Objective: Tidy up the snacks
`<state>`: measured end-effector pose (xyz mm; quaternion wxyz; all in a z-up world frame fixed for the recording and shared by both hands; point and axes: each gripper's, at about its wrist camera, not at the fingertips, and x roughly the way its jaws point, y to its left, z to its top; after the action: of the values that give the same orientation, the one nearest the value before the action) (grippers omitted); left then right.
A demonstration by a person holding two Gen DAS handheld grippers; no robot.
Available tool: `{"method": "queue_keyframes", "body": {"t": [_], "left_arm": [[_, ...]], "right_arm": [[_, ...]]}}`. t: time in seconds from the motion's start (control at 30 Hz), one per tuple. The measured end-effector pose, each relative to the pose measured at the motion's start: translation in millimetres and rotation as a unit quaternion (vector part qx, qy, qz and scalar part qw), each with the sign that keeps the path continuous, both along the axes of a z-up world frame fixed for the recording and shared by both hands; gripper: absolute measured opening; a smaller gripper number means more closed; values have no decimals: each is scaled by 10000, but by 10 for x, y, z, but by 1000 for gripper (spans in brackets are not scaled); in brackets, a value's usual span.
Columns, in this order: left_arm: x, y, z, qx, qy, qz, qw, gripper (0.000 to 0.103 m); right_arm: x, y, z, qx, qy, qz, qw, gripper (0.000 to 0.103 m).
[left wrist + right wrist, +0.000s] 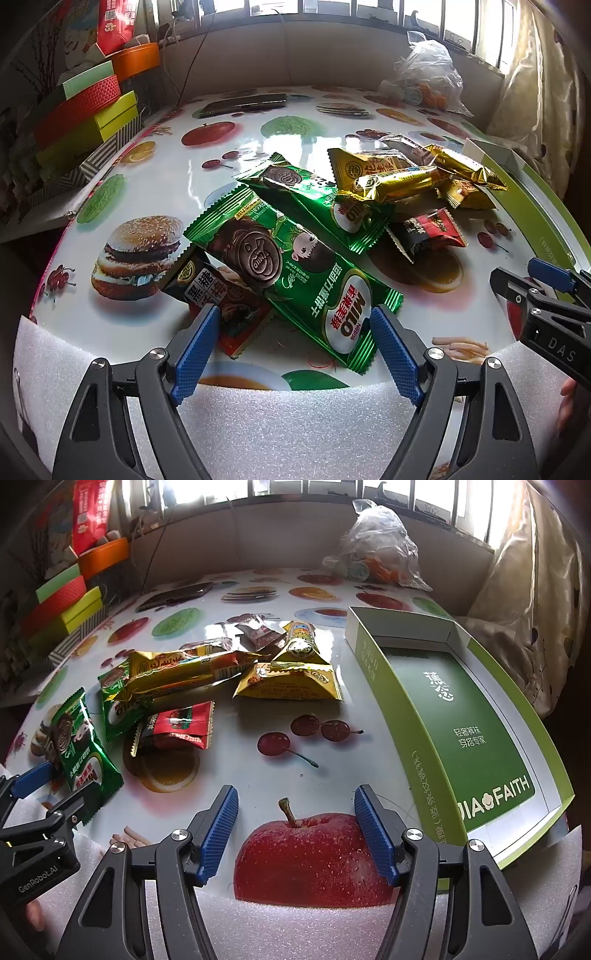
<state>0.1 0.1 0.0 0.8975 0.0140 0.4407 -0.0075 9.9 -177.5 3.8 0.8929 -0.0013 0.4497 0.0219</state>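
Glossy table covering (295,155) printed with fruit and burger pictures, spread across the whole middle. White foam sheet (288,424) along the near edge. Far off, a row of bright windows (295,491) above a plain beige wall (258,539), daylight glaring off the tabletop. Pale patterned curtain (524,620) hanging at the right. Stacked red, green and orange cardboard boxes (85,107) at far left. Crumpled clear plastic bag (376,546) far right. Dark flat phone-like slab (243,104) far, left of centre.

Both wrist cameras looked forward low over the fruit-printed table (155,173), close in; they shared the heap of foil-wrapped snack packets (177,686) ahead.
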Motion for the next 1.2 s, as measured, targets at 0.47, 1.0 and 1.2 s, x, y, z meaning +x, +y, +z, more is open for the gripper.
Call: {"method": "queue_keyframes", "body": {"t": [0.47,1.0,1.2], "left_arm": [[3,17,-24,-38,3,26,10000,83],[-4,15,-13,-43,27,97,9999,83],[-1,16,-10,-48,33,98,9999,83]], "right_arm": [[2,1,13,2,5,-8,10000,66],[-42,-16,30,-16,23,-179,9998,66],[-47,-20,32,-19,19,-176,9998,66]]}}
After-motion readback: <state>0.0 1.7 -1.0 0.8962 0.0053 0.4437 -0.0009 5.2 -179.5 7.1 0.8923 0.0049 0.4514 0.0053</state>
